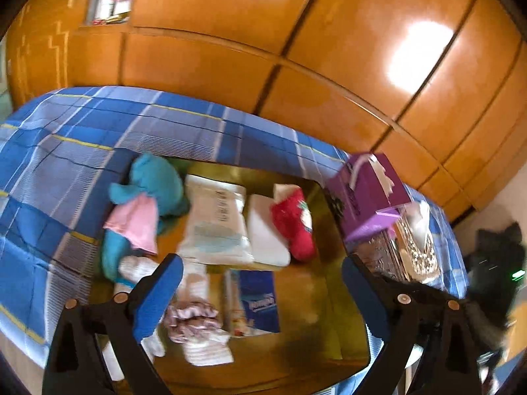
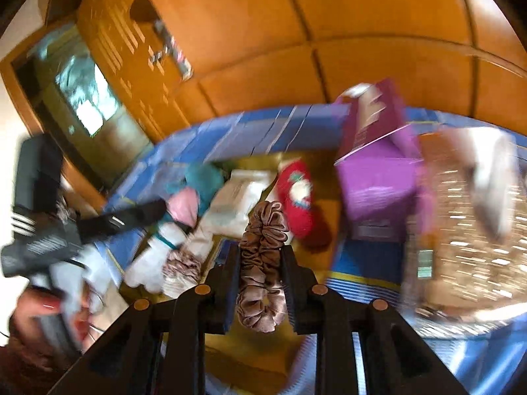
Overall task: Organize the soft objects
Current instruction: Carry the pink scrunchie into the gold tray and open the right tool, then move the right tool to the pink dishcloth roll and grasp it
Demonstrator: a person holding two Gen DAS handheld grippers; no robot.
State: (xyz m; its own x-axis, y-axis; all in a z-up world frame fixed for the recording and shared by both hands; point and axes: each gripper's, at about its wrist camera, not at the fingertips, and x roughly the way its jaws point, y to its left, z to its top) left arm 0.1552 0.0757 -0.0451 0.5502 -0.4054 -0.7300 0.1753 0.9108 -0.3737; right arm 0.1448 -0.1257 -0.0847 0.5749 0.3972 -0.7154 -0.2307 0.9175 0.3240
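The right gripper [image 2: 260,263] is clenched on a ruffled brown satin scrunchie [image 2: 262,263], lifted above the wooden tray [image 2: 250,355]. The left gripper [image 1: 262,279] hangs spread apart, holding nothing, over a pale pink scrunchie [image 1: 191,324] and a blue tissue packet [image 1: 258,301]. Farther back lie a white wipes pack [image 1: 215,220], a red plush stocking [image 1: 293,227] and a teal plush toy in a pink dress [image 1: 145,204]. Right of these, blurred, stands what seems a purple tissue box [image 1: 369,187].
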